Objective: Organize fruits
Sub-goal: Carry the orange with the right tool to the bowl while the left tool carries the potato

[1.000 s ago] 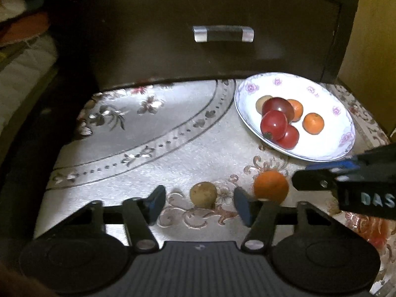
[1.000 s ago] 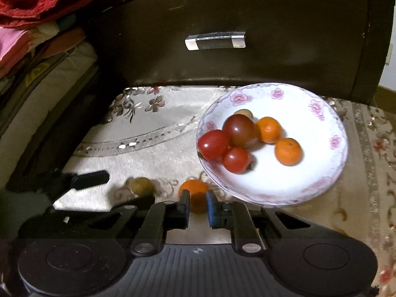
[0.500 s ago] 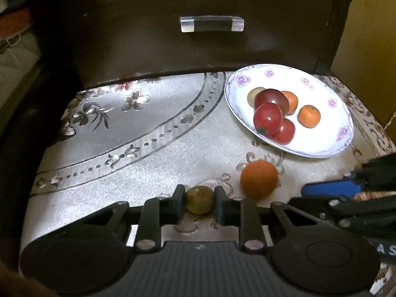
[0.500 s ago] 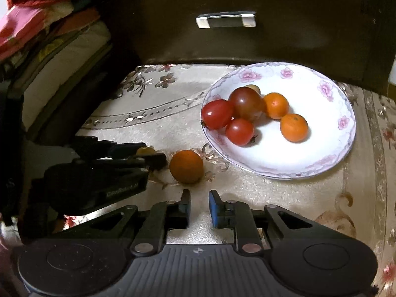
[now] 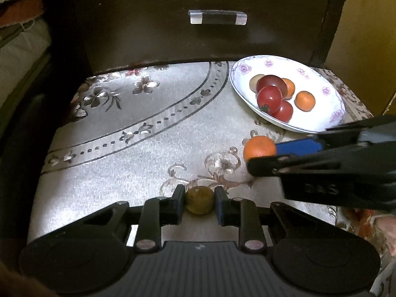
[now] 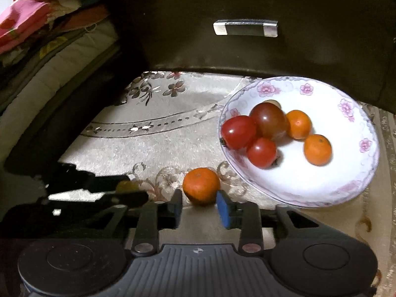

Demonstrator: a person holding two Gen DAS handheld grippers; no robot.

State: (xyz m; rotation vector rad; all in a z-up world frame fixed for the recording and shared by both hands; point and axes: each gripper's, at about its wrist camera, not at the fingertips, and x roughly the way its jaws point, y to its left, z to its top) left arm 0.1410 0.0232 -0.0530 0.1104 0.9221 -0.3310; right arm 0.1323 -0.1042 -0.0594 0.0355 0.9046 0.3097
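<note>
My left gripper [image 5: 199, 201] was clamped on a small brownish-yellow fruit [image 5: 199, 200], its pads pressed against both sides, low over the silvery floral tablecloth [image 5: 128, 133]. My right gripper [image 6: 200, 204] stood with its fingers a little apart around a loose orange tangerine [image 6: 201, 185] that rested on the cloth; the blue pads sat just beside the tangerine's flanks, and I could not tell whether they touched it. From the left camera that same tangerine [image 5: 259, 149] lay between my held fruit and the plate, with the right tool's dark finger and blue pad [image 5: 298, 146] crossing in front of it and hiding its right edge. Just beyond the tangerine stood a white plate with a pink flower rim [image 6: 346, 188], its near edge close to the fruit. In the plate lay three red tomatoes [image 6: 238, 132], bunched together and touching, two smaller tangerines [image 6: 317, 149] to their right, and a pale fruit mostly hidden behind the darkest tomato. Behind the cloth rose a dark wooden drawer front [image 6: 321, 37] with a metal handle [image 6: 245, 27]. Folded bedding [image 6: 49, 37] was stacked off to the left.
</note>
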